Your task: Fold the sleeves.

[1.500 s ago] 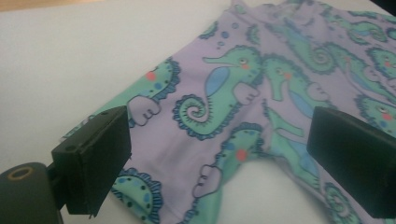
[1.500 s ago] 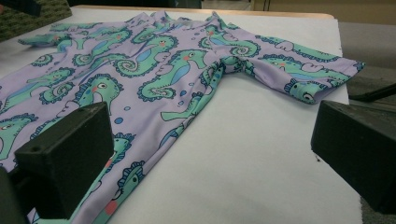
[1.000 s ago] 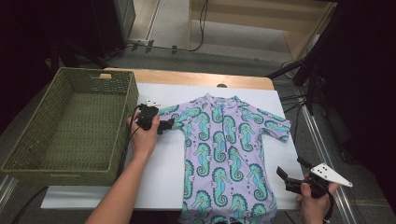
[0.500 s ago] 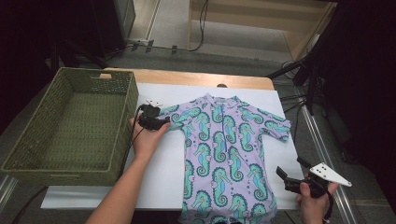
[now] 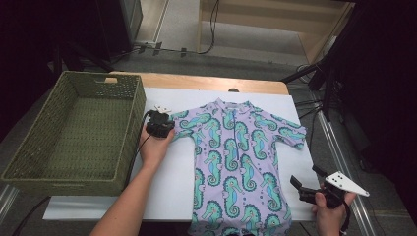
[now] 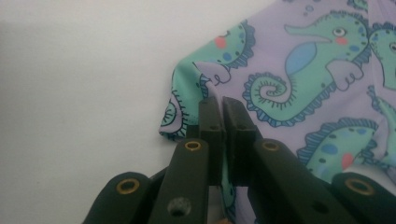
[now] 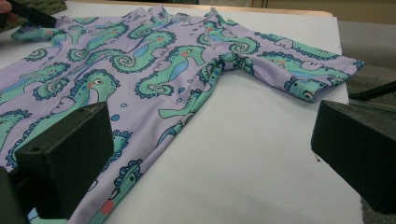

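A lilac child's shirt [image 5: 236,162] printed with teal seahorses lies flat, collar at the far side, on the white table cover [image 5: 172,191]. My left gripper [image 5: 171,129] sits at the tip of the shirt's left sleeve [image 6: 196,88]; its jaws have just been closing and now pinch the sleeve's edge between their pads. Off the shirt's near right hem, my right gripper [image 5: 306,176] is held open, and nothing lies between its jaws. From the right gripper [image 7: 210,154] view the shirt [image 7: 140,70] spreads ahead, with its other sleeve [image 7: 308,70] at the far right.
A large green woven basket [image 5: 130,142] stands empty at the left, close beside my left hand. The table's wooden far edge [image 5: 221,83] runs behind the shirt. Dark stands and cables [image 5: 324,88] crowd the right side beyond the table.
My left gripper's jaws have shut on the sleeve tip. Both hands have kept their places.
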`<state>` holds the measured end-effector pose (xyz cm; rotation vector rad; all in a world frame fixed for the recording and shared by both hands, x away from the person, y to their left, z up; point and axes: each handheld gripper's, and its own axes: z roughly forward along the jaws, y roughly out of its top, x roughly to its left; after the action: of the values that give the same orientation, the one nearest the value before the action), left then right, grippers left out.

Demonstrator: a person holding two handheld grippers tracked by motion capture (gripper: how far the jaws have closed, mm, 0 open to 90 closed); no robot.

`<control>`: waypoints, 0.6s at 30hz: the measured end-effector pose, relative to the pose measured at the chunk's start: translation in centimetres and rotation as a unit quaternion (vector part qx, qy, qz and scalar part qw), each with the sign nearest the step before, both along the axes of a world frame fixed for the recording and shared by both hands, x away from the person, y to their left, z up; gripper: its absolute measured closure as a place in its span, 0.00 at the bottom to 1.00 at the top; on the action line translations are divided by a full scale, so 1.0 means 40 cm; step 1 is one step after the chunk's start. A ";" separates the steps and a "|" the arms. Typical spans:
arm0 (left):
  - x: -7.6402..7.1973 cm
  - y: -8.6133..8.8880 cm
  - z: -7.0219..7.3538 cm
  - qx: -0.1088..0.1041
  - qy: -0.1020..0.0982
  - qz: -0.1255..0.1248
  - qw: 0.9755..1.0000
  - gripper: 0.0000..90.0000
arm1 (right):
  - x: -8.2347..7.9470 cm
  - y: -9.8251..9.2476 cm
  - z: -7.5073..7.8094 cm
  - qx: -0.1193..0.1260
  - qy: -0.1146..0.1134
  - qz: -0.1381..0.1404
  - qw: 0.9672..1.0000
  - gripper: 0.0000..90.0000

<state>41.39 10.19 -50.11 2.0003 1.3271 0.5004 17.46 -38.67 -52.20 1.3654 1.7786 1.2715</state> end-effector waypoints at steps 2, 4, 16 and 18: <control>0.001 0.004 0.005 -0.010 -0.005 0.007 1.000 0.96 | 0.000 0.000 0.000 0.002 0.000 0.000 1.000 0.00; 0.000 0.004 0.010 -0.017 -0.012 0.007 1.000 0.96 | 0.000 -0.001 0.000 0.003 0.000 0.000 1.000 0.00; -0.018 -0.004 0.058 -0.047 -0.049 -0.016 0.998 0.96 | 0.001 0.000 0.000 0.001 -0.001 0.000 1.000 0.00; -0.020 -0.009 0.065 -0.052 -0.055 -0.018 0.997 0.96 | 0.001 0.000 0.000 0.001 -0.001 0.001 1.000 0.00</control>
<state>40.58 9.81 -47.49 1.8811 1.2231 0.5066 17.48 -38.67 -52.21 1.3651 1.7779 1.2753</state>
